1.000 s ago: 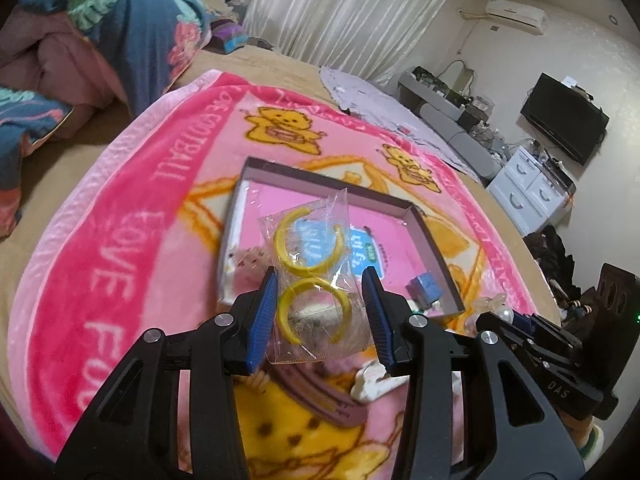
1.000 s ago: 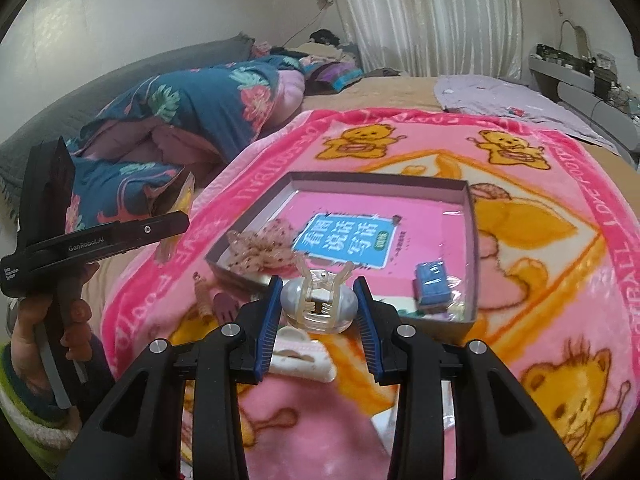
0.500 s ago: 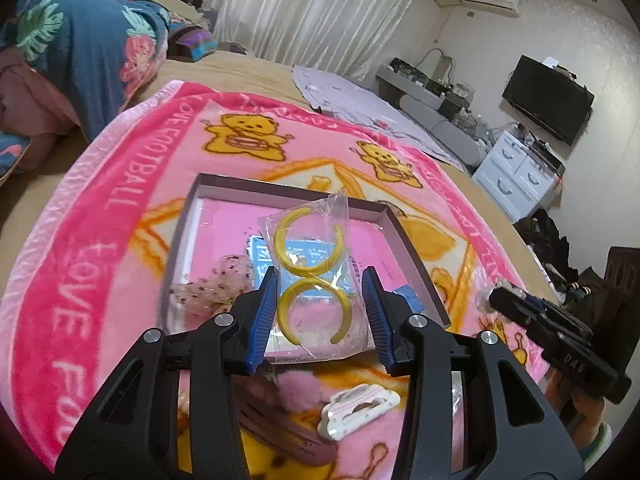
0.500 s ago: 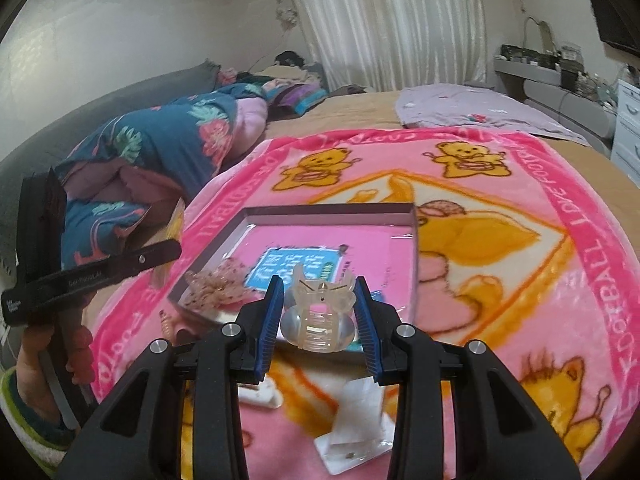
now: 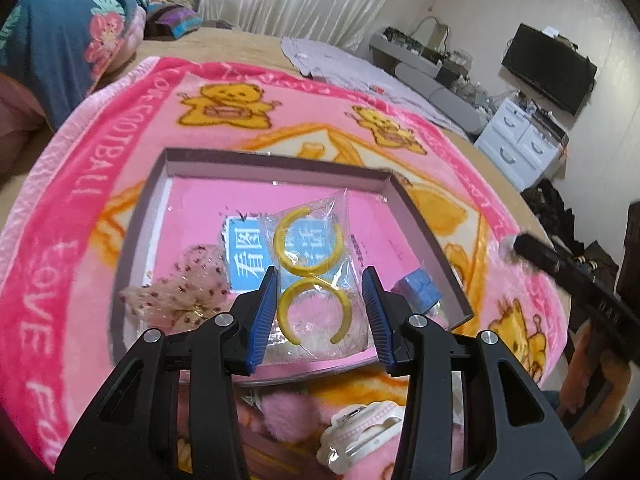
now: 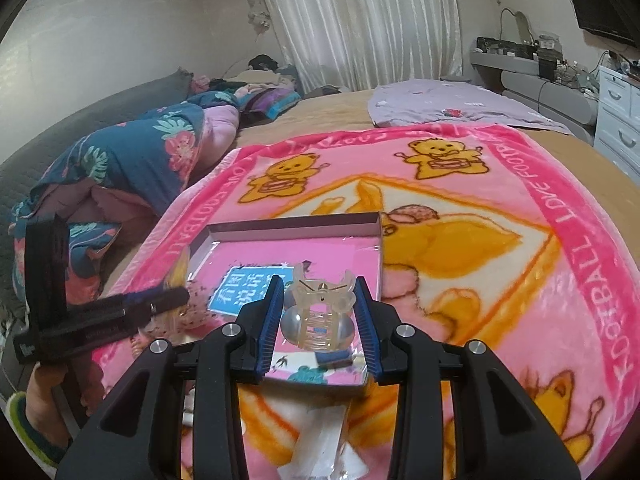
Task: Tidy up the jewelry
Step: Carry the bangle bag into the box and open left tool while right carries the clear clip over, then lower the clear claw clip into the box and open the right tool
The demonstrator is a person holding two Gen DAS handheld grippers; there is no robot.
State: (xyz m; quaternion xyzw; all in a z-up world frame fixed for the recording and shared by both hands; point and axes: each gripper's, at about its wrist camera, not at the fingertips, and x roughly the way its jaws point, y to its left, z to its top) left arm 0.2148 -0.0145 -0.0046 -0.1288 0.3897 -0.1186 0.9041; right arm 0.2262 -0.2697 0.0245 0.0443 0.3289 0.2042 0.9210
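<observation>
My left gripper (image 5: pixel 318 312) is shut on a clear bag with two yellow hoop earrings (image 5: pixel 310 276), held over the near part of the shallow grey box (image 5: pixel 276 160) with a pink floor. My right gripper (image 6: pixel 320 314) is shut on a translucent hair claw clip (image 6: pixel 320 312), held above the near side of the same box (image 6: pixel 292 226). Inside the box lie a beige dotted scrunchie (image 5: pixel 178 292) and a small blue box (image 5: pixel 416 290). The other gripper shows at the edge of each wrist view.
The box rests on a pink bear blanket (image 5: pixel 80 200) spread over a bed. In front of the box lie a pink fluffy piece (image 5: pixel 288 416), a white and pink hair clip (image 5: pixel 360 436) and a clear packet (image 6: pixel 320 452). A blue floral quilt (image 6: pixel 132 160) is heaped at the left.
Both grippers have moved forward toward the box with their items still held. The earring bag and the claw clip now hang over the box's near part instead of short of it.
</observation>
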